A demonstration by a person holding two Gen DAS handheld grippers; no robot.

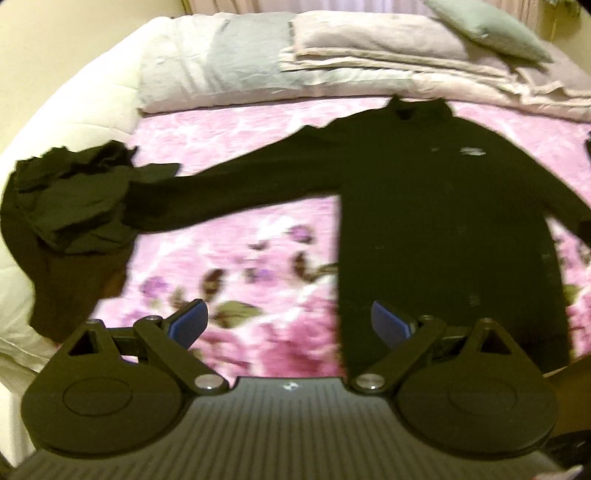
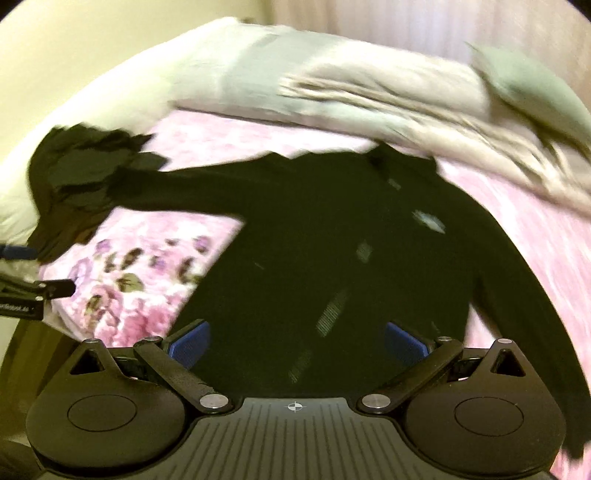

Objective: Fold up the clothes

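A black long-sleeved top (image 1: pixel 443 221) lies flat, front up, on the pink floral bedspread (image 1: pixel 240 266), collar toward the pillows and both sleeves spread out. It also shows in the right wrist view (image 2: pixel 325 251). My left gripper (image 1: pixel 290 325) is open and empty, above the bedspread at the top's lower left hem. My right gripper (image 2: pixel 297 343) is open and empty, over the lower body of the top. The left gripper's side (image 2: pixel 22 288) shows at the left edge of the right wrist view.
A heap of dark clothes (image 1: pixel 70 206) lies at the bed's left edge, touching the left sleeve end; it also shows in the right wrist view (image 2: pixel 85 173). Folded pale blankets (image 1: pixel 388 48), a white duvet (image 1: pixel 177 66) and a grey-green pillow (image 1: pixel 491 29) lie at the bed's head.
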